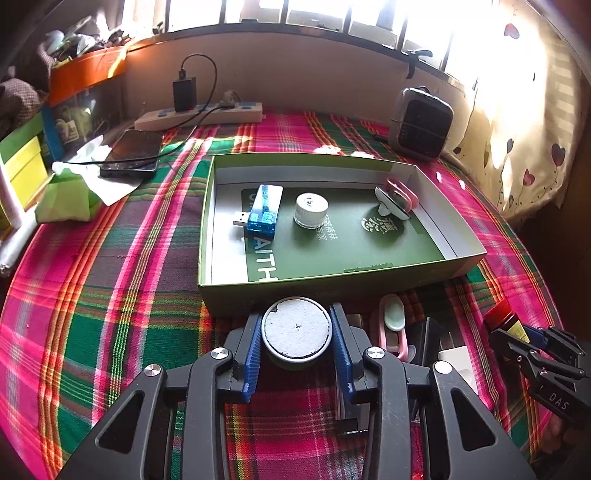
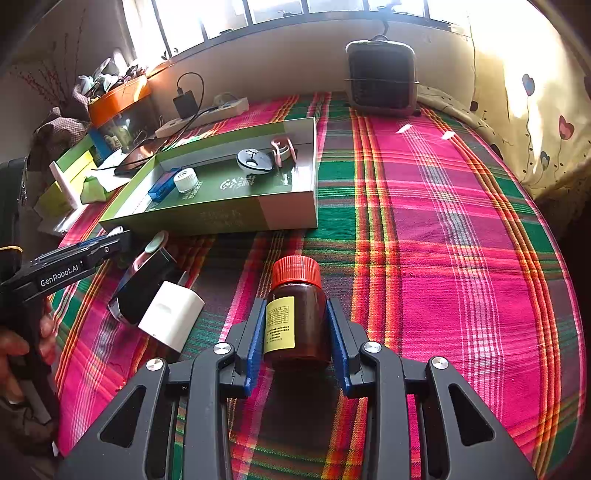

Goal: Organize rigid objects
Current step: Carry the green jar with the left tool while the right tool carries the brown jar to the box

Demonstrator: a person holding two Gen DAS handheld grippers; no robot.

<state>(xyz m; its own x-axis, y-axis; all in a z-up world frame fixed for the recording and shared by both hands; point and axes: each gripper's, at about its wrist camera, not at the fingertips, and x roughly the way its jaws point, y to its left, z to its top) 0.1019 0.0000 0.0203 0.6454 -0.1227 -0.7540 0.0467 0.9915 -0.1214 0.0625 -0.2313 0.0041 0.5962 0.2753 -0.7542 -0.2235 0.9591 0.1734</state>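
Phone (image 1: 133, 153), power strip (image 1: 199, 114) w/ charger (image 1: 184, 92), small heater (image 2: 380, 77).

The place was a lived-in home room. A plaid cloth (image 1: 110, 295) covered the table beneath a barred window (image 1: 295, 14), with a heart-print curtain (image 2: 535, 129), a power strip (image 1: 199, 114), a charging phone (image 1: 133, 153) and a small heater (image 2: 380, 77).

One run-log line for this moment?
left gripper: shut on round lid | right gripper: shut on brown bottle | green box: four items inside
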